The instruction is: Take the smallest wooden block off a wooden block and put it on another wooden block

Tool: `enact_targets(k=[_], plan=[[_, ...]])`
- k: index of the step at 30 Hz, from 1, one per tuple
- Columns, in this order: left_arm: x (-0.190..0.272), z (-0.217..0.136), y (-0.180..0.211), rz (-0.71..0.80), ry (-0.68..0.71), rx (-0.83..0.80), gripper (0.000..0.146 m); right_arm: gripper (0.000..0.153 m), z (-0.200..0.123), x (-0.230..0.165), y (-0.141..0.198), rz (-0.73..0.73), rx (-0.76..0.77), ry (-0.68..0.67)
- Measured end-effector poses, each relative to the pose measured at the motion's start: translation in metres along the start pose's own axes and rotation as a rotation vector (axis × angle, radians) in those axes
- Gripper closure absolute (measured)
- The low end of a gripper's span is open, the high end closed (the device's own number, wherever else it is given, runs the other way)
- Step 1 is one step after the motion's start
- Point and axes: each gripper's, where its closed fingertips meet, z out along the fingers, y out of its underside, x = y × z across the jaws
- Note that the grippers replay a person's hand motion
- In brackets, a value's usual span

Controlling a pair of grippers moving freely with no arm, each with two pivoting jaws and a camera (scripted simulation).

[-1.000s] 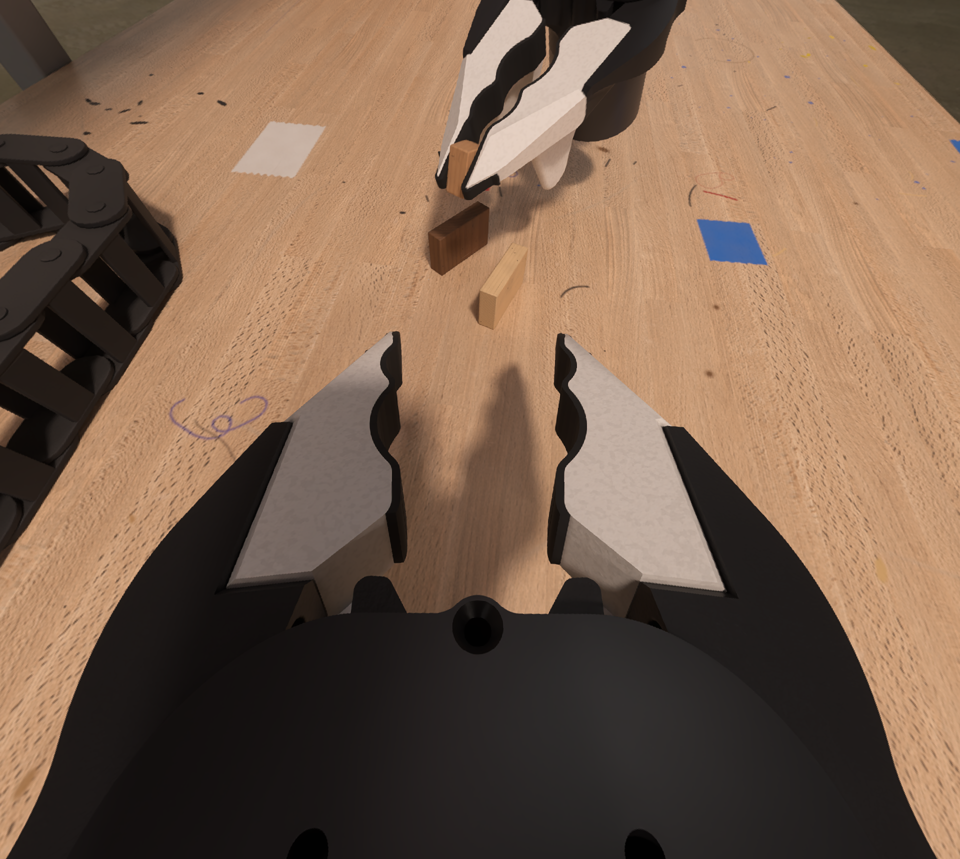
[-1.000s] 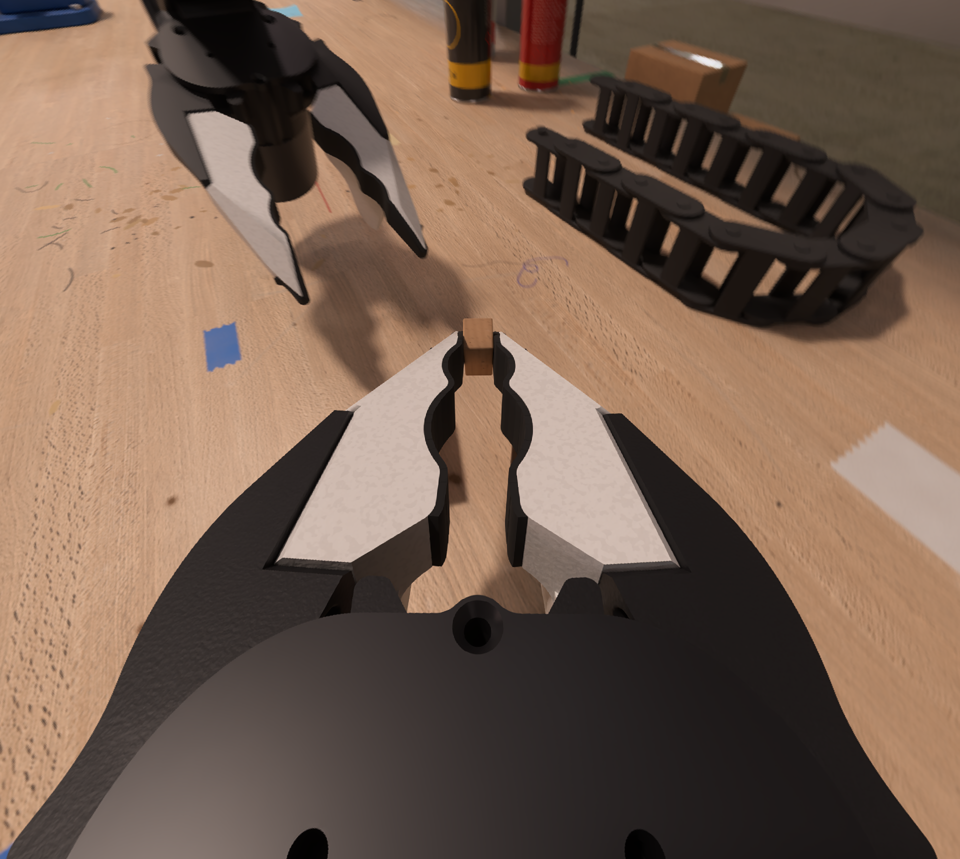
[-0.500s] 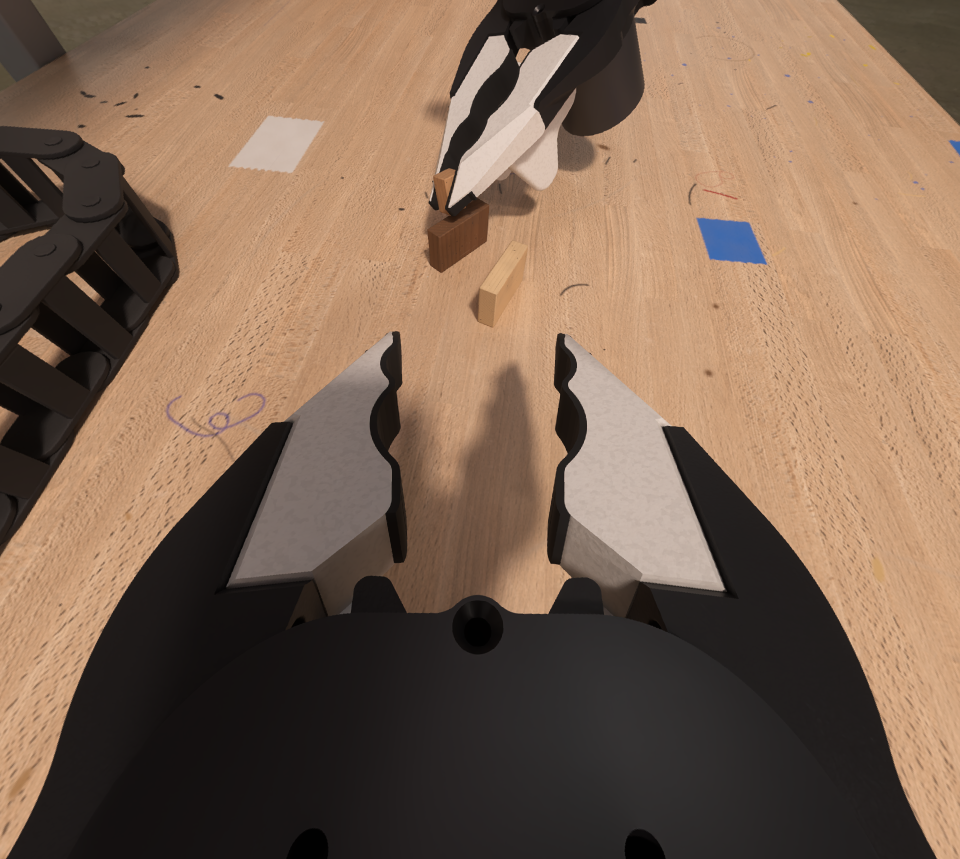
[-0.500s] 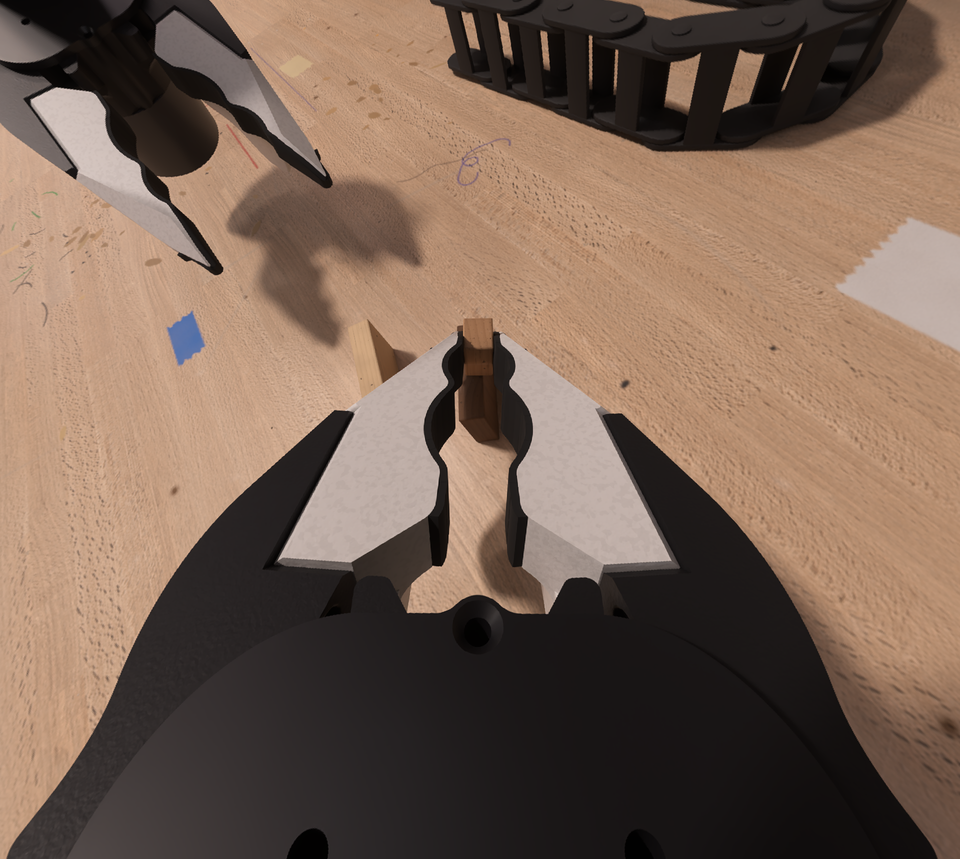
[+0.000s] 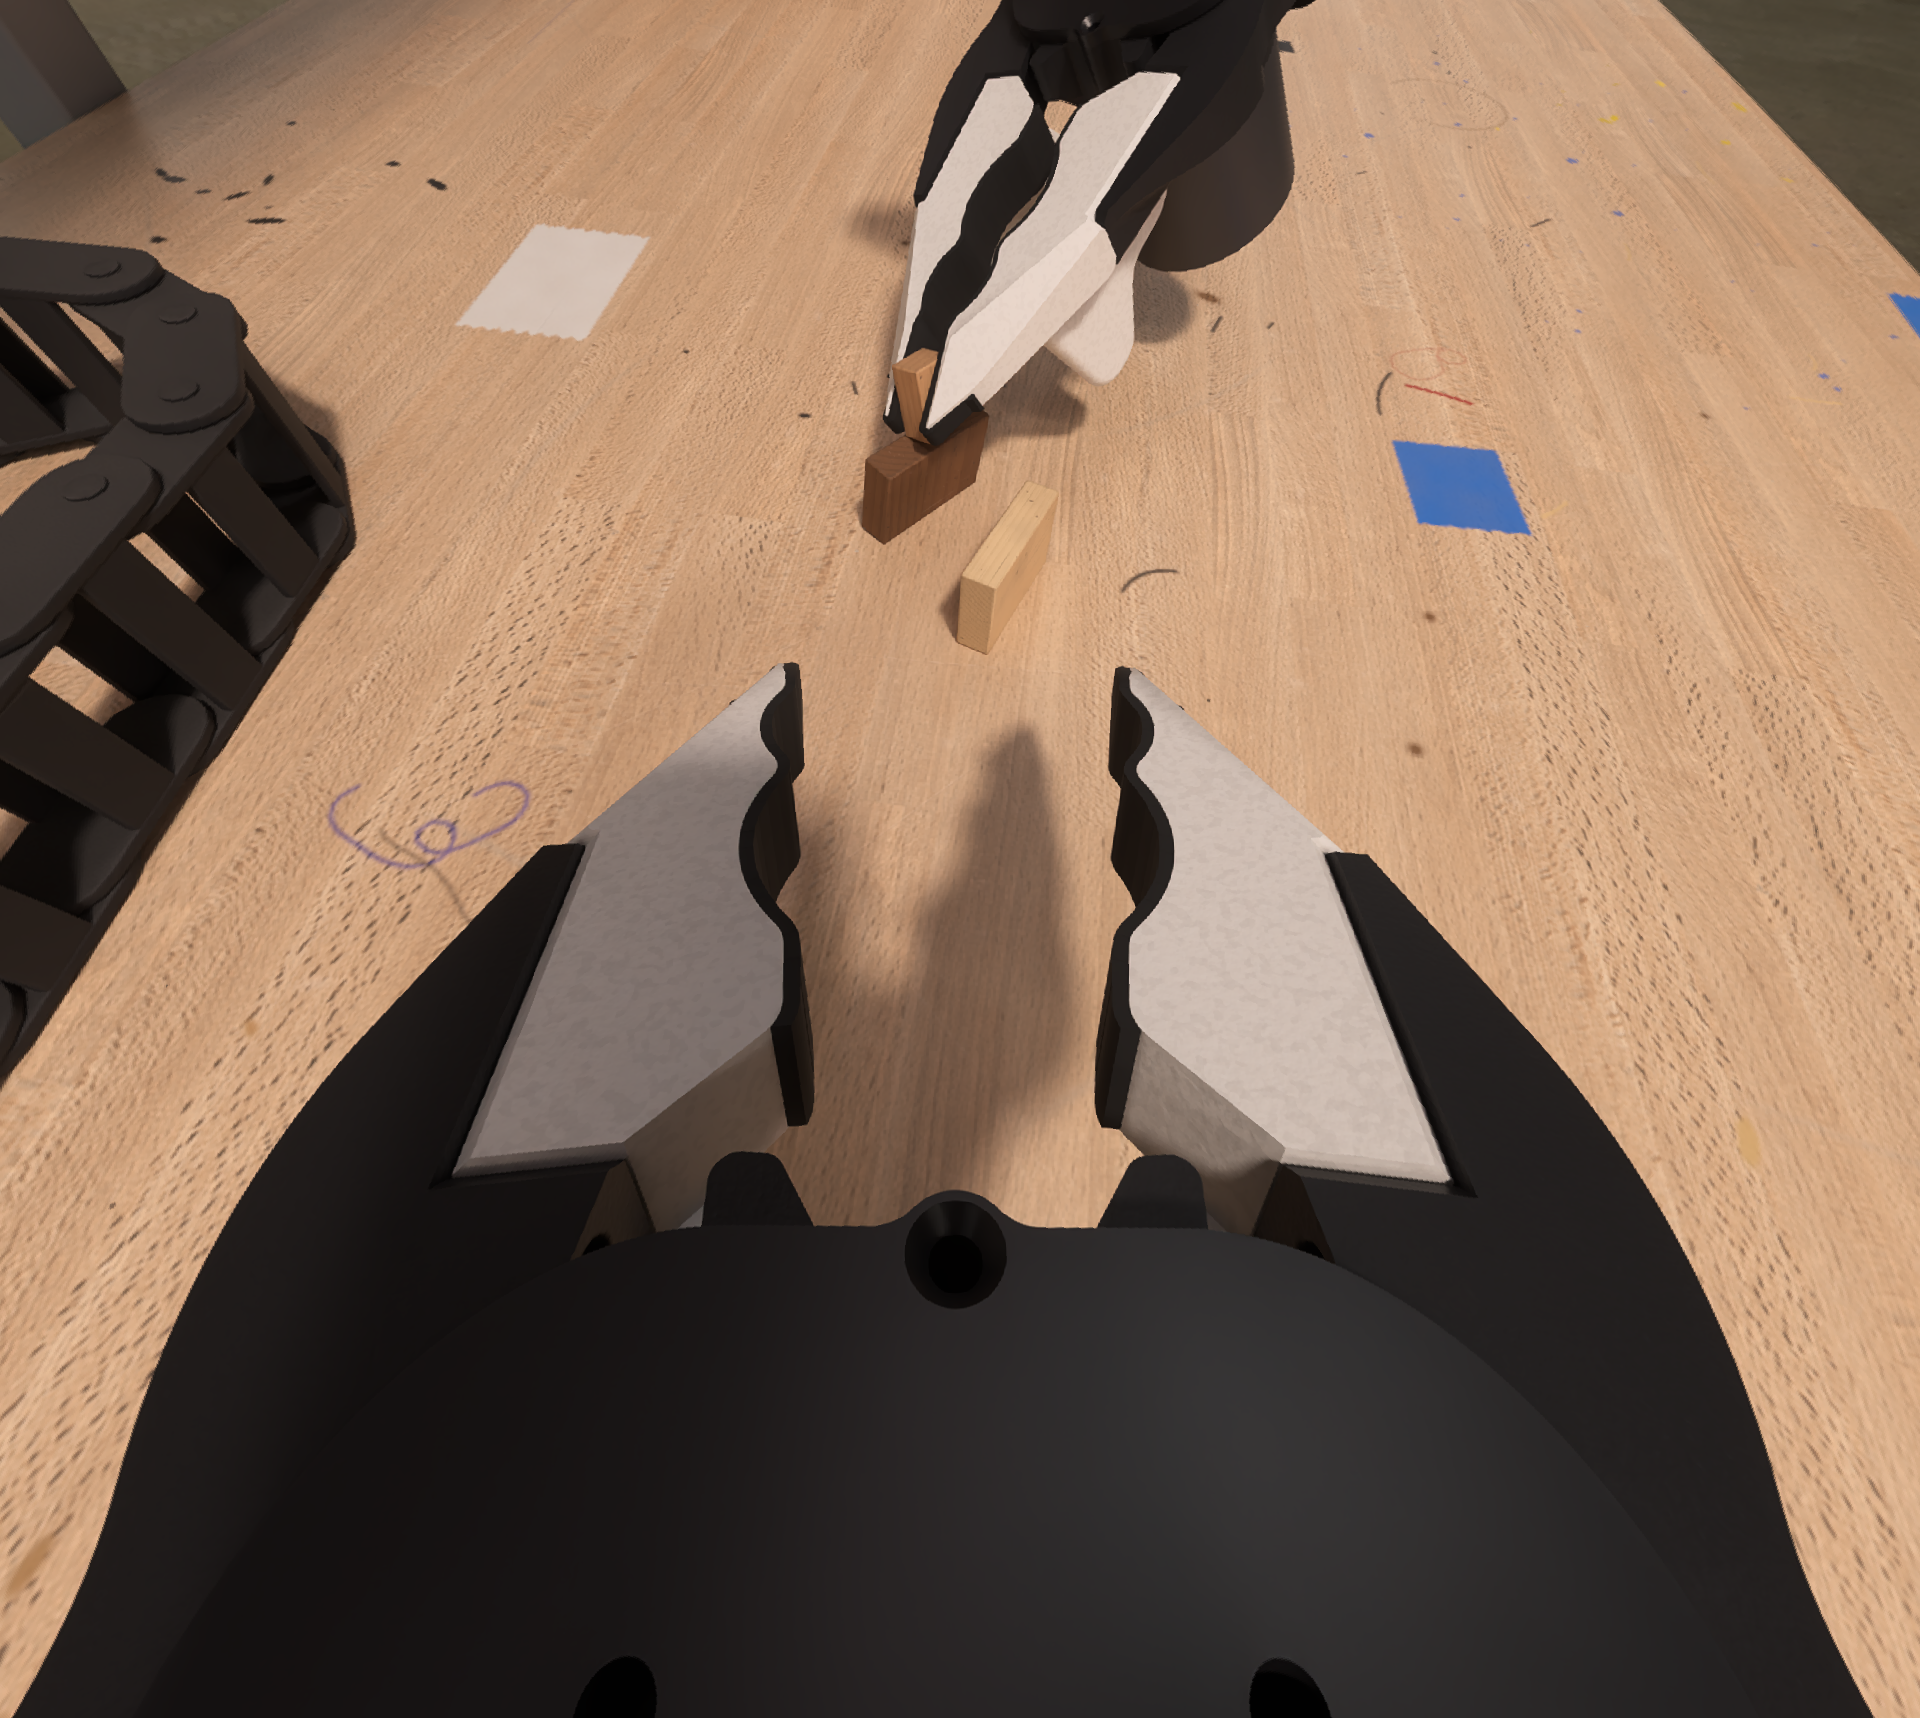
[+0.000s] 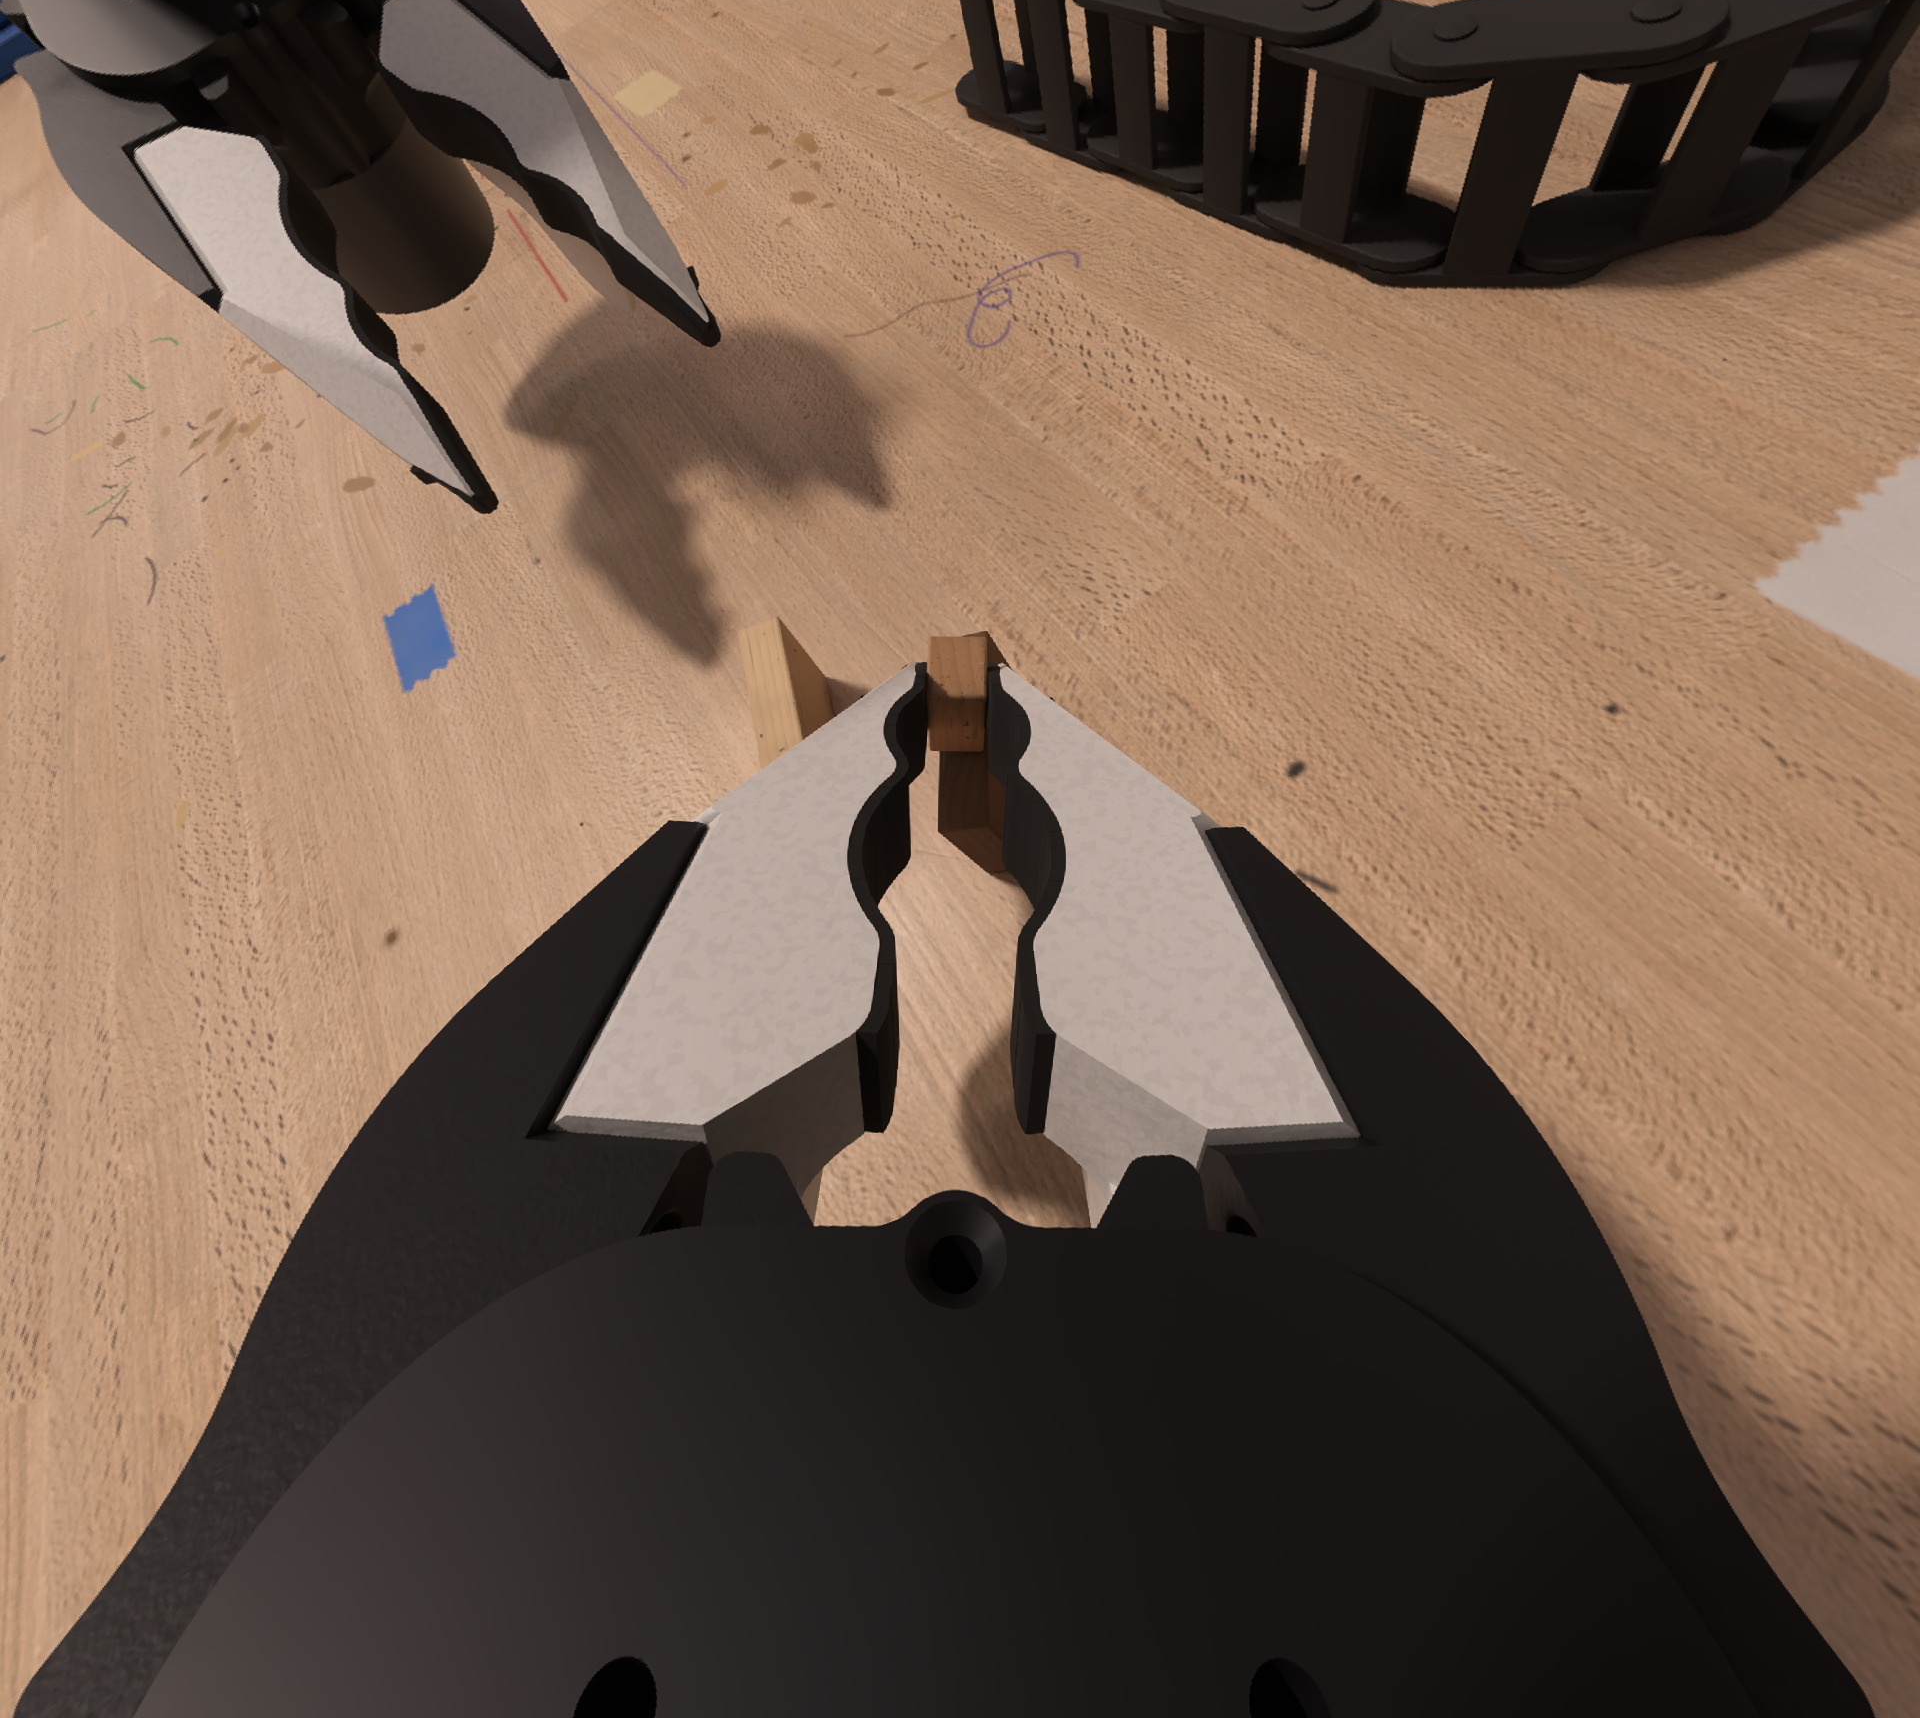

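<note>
right gripper (image 6: 956,681): jaws grasping smallest block (image 6: 958,694), touching top of dark block (image 5: 923,479) | left gripper (image 5: 954,686): jaws released, empty | pale block (image 5: 1008,568) on surface (image 5: 1558,837)

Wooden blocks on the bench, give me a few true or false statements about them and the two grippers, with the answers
1. The right gripper is shut on the smallest block. True.
2. The left gripper holds the pale block. False: it is open and empty, and the pale block lies on the table ahead of its fingertips.
3. The smallest block is just above the dark brown block. True: its lower end looks to be at the dark block's top edge.
4. The pale block is stacked on the dark brown block. False: it lies beside it, apart, on the table.
5. The smallest block lies flat on the table. False: it is held tilted over the dark block.
</note>
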Motion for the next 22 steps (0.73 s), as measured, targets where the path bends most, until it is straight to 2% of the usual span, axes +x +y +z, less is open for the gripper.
enact_targets(k=[5, 9, 22], plan=[[0.0002, 0.0002, 0.0001, 0.002, 0.0, -0.001, 0.086, 0.143, 0.0, 0.001, -0.0001, 0.001, 0.002, 0.004], [0.0003, 0.0001, 0.0001, 0.003, 0.0, -0.001, 0.086, 0.121, 0.0008, 0.0014, 0.0012, 0.007, 0.002, 0.001], [0.0003, 0.0001, 0.0001, 0.005, 0.0, -0.002, 0.086, 0.111, 0.0009, 0.0004, 0.0007, 0.014, 0.004, -0.02]])
